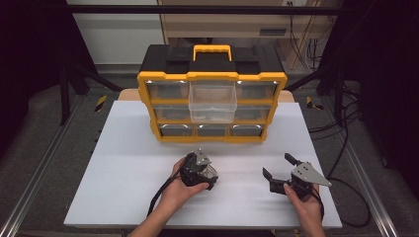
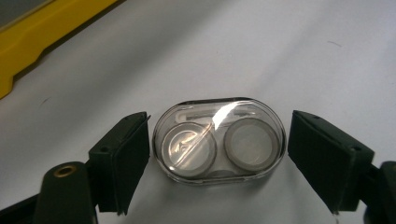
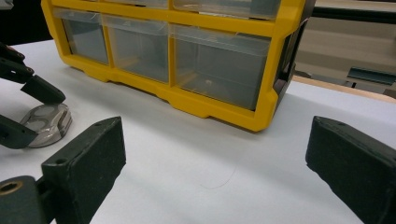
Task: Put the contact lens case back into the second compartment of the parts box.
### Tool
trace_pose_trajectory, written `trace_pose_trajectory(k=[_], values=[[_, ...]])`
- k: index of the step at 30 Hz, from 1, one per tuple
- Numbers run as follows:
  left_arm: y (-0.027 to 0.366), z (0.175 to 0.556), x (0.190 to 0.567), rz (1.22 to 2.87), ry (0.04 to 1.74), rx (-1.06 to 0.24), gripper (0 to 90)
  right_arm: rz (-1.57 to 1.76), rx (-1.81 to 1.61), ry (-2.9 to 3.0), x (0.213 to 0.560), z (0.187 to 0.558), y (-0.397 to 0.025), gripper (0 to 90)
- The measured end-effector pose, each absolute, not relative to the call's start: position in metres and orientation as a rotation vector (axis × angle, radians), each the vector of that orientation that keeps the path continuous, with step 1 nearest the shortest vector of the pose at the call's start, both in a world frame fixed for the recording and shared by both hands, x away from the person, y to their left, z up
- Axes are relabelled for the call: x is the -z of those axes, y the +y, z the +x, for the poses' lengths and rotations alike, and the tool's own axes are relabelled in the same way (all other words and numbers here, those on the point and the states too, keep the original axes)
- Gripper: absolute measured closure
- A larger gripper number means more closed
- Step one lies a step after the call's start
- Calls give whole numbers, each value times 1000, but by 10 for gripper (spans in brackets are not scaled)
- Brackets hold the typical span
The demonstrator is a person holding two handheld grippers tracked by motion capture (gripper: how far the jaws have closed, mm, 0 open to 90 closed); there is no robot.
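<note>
Left jaws: spread wide on the left gripper (image 2: 218, 156), one pad at 9 o'clock and one at 3 o'clock of the clear oval case (image 2: 219, 141), released, gripping nothing.
Gap: the 9 o'clock pad sits just beside the case's end, maybe touching; the 3 o'clock pad stands apart from it.
Long axis: the case lies flat with its length running straight from pad to pad, so a close, I judge, would pinch it end to end.
Case position: on the white desk (image 1: 123, 168), under the left gripper (image 1: 198, 170), at 6 o'clock of the yellow drawer organiser (image 1: 212, 74).
Right jaws: also released and empty on the right gripper (image 1: 277, 170); the case (image 3: 46, 122) lies away at its 9 o'clock.
Nearer hand: the left, clearly.
Organiser: one clear drawer (image 1: 213, 102) is pulled out at the middle.
</note>
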State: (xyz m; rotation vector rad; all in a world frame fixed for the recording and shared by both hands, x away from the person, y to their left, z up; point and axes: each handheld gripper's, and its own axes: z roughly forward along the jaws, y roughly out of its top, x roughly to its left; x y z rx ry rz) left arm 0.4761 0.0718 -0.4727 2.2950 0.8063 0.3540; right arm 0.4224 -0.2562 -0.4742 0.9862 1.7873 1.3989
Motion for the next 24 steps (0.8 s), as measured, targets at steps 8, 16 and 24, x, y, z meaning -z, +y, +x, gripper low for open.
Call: trace_pose_trajectory(k=[8,16,24], values=[[70,476,474,2308,816,-373,258,991,-1400,1787,474,422,-257,54],[70,478,474,2315,830,-346,261,983,-1399,1790,474,423,-256,54],[73,471,449,2288,736,-377,262,985,-1396,1794,475,423,-257,53]])
